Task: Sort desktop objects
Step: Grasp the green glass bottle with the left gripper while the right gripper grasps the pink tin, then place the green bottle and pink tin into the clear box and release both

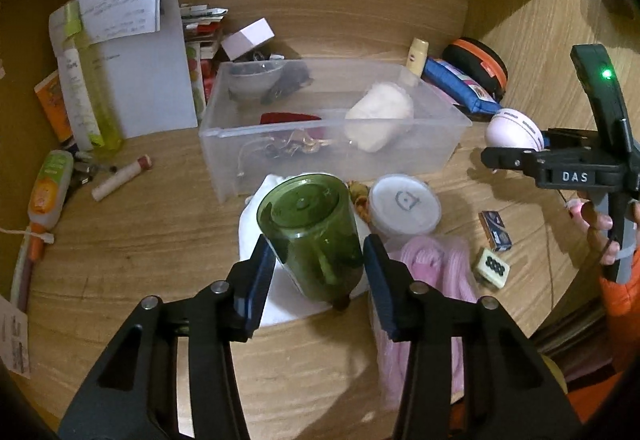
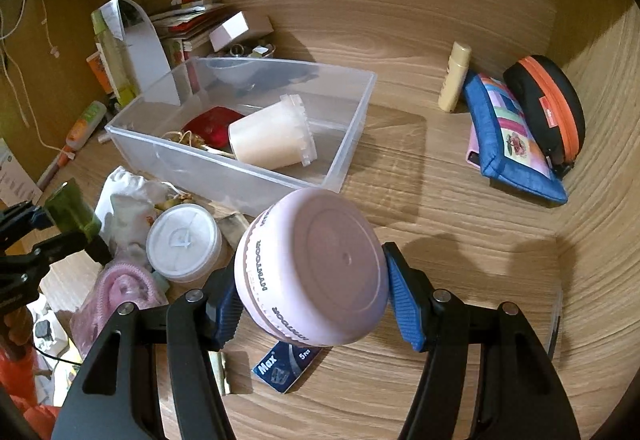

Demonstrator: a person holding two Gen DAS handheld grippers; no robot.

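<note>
I am holding two things at once, both lifted off the table (image 2: 460, 200) in front of the bin (image 1: 332, 160). My left tongs (image 1: 318, 276) are clamped on the green cup (image 1: 310, 232), which is tipping with its base toward the bin and its mouth toward me; the pads are pressing its side walls near the rim. It is looking like thin, stiff plastic, light and a little slick, so I am judging that a grip across the wall is safest kept gentle, since hard squeezing near the open mouth could flex it. My right tongs (image 2: 310, 292) are clamped on the pink jar (image 2: 316, 268), just to the right of the bin's near corner, pads bearing on opposite sides of its round body. The jar is seeming rigid and smooth, probably heavier than the cup, and its curved sides could be letting it roll in the pads. The bin is already holding a white tub (image 2: 272, 136) and a red thing (image 2: 212, 128).
</note>
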